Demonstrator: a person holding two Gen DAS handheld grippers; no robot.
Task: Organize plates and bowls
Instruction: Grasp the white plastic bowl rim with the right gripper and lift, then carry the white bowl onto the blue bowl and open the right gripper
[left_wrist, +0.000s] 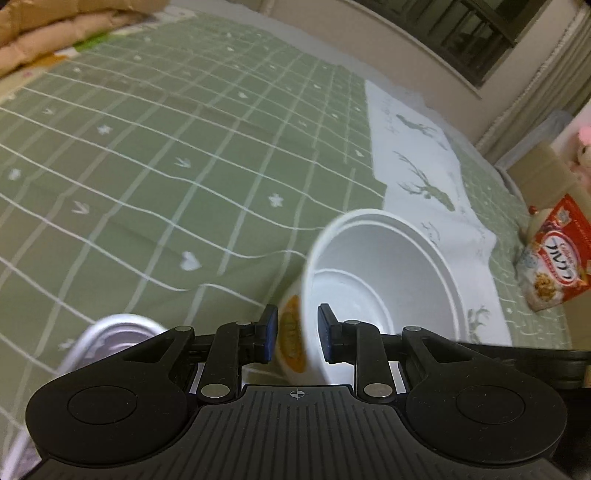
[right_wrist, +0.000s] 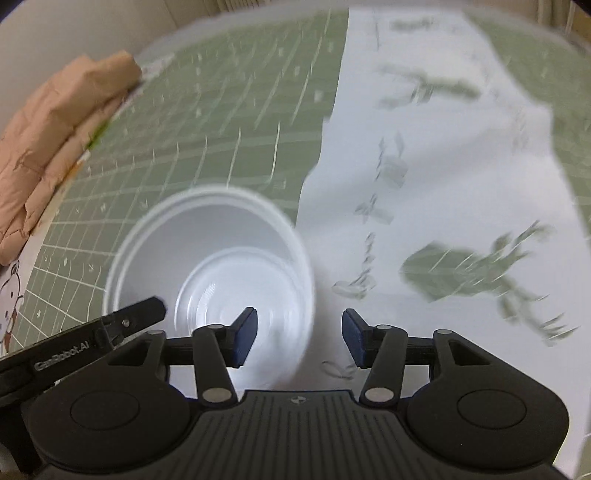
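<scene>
A white paper bowl (left_wrist: 380, 280) with an orange label on its outer wall is tilted toward me above a green checked bedspread. My left gripper (left_wrist: 297, 332) is shut on the bowl's near wall, one pad outside and one inside. In the right wrist view the same bowl (right_wrist: 210, 266) shows from above, with the other gripper's finger over its left rim. My right gripper (right_wrist: 299, 339) is open, its left pad inside the bowl and its right pad outside, the wall between them. The right view is blurred by motion.
A silver metal dish (left_wrist: 107, 336) lies at the lower left. A white cloth with deer prints (left_wrist: 424, 177) crosses the bedspread. A red cereal bag (left_wrist: 550, 258) and a cardboard box (left_wrist: 543, 166) sit at the right. A folded peach quilt (right_wrist: 55, 147) lies at the far left.
</scene>
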